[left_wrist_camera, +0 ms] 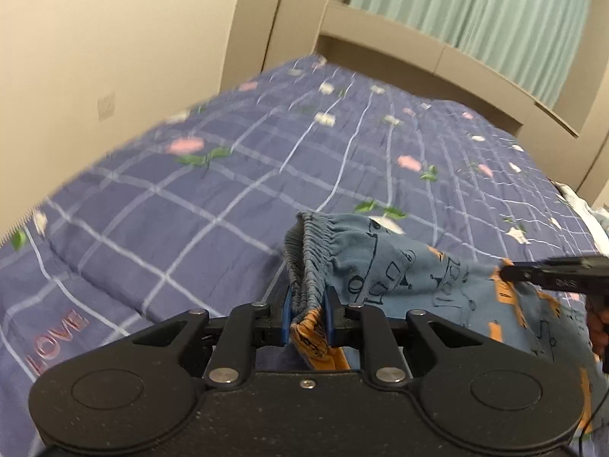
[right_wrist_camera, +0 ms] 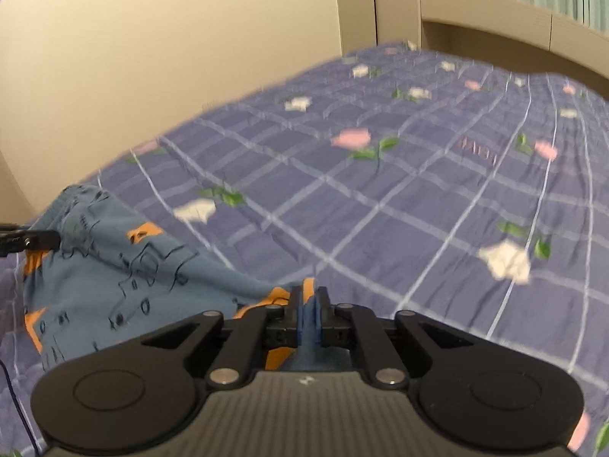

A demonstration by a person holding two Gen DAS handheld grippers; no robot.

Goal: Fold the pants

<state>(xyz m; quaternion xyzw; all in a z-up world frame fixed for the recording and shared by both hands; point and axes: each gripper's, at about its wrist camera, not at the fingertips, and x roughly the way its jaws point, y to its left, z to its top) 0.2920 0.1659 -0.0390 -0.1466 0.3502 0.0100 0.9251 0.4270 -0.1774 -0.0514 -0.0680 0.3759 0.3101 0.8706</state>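
Observation:
Blue pants (left_wrist_camera: 380,262) with dark drawings and orange patches lie on the bed. In the left wrist view my left gripper (left_wrist_camera: 307,304) is shut on the bunched elastic waistband, which stands up between the blue pads. My right gripper (left_wrist_camera: 508,271) comes in from the right edge and pinches the cloth farther along. In the right wrist view my right gripper (right_wrist_camera: 309,297) is shut on a fold of the pants (right_wrist_camera: 114,266), blue and orange cloth showing between its pads. The left gripper (right_wrist_camera: 42,240) shows at the left edge, at the far end of the garment.
A purple checked quilt (left_wrist_camera: 190,209) with flowers covers the bed (right_wrist_camera: 418,209). A beige wall (left_wrist_camera: 95,57) runs along the far side, with a wooden ledge (left_wrist_camera: 437,57) and green curtain (left_wrist_camera: 475,0) behind. White cloth (left_wrist_camera: 582,205) lies at the right edge. A thin cable (right_wrist_camera: 11,400) hangs lower left.

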